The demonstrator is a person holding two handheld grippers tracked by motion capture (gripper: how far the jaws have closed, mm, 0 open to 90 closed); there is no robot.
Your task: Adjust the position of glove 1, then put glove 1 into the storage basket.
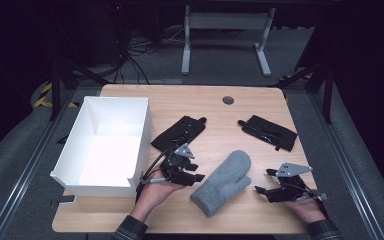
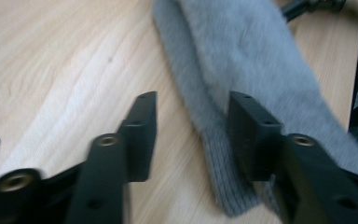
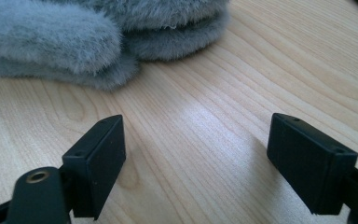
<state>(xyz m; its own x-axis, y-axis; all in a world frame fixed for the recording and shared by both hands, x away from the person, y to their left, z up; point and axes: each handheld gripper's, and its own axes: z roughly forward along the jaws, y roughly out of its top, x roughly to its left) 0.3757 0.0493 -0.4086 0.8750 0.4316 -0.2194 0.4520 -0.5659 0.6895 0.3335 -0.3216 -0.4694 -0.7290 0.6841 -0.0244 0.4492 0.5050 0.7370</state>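
A fluffy grey mitten (image 1: 222,182) lies at the front middle of the wooden table (image 1: 215,107), cuff toward the front edge. My left gripper (image 1: 198,173) sits just left of it, open. In the left gripper view the jaws (image 2: 192,105) stand apart over the mitten's (image 2: 251,60) ribbed cuff edge, holding nothing. My right gripper (image 1: 263,181) is just right of the mitten, open. The right gripper view has the wide-spread jaws (image 3: 196,126) low over bare wood, with the mitten (image 3: 98,32) a little ahead of them.
A white open box (image 1: 105,145) stands at the table's left. One black glove (image 1: 180,131) lies beside the box and behind my left gripper. A second black glove (image 1: 269,131) lies at the back right. A round grommet (image 1: 228,100) sits near the far edge.
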